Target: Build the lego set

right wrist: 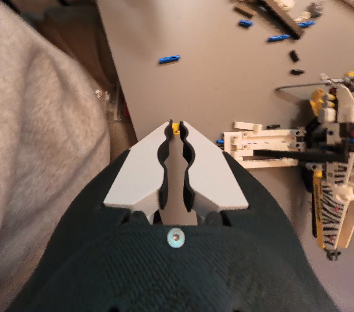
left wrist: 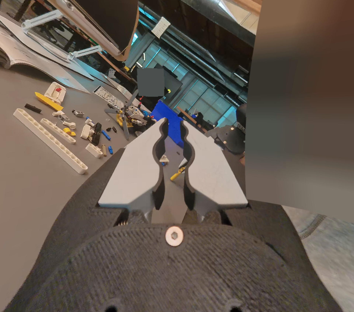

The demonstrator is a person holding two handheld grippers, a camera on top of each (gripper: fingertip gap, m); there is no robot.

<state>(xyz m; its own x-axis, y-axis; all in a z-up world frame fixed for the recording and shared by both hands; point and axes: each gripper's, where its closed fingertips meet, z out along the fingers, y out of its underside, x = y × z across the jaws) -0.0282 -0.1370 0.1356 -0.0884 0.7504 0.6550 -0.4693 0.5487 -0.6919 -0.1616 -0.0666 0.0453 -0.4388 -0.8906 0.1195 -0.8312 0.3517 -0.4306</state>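
Observation:
My right gripper [right wrist: 175,122] is shut on a small yellow Lego piece [right wrist: 175,128] pinched at its fingertips, held above the grey table [right wrist: 172,15] near its left edge. The partly built white, yellow and black model [right wrist: 316,149] lies to its right; it also shows in the left wrist view [left wrist: 132,117] with a grey propeller. My left gripper [left wrist: 174,121] is tilted above the table, jaws a little apart with nothing between them. A yellow pin [left wrist: 177,173] and a small white piece [left wrist: 164,159] lie on the table beyond its fingers.
Loose parts lie left of the left gripper: a long white beam [left wrist: 49,138], shorter beams, blue pins, a white and yellow sub-assembly [left wrist: 53,96]. An open instruction booklet [left wrist: 28,53] and a blue bin [left wrist: 170,122] sit farther back. A blue pin [right wrist: 169,59] lies ahead of the right gripper; a grey sleeve [right wrist: 38,111] is at its left. Tip to tip, the grippers are about 20 cm apart. Measured from the fingertips, the blue pin [right wrist: 169,59] is 7 cm or so from the right gripper and 15 cm from the left.

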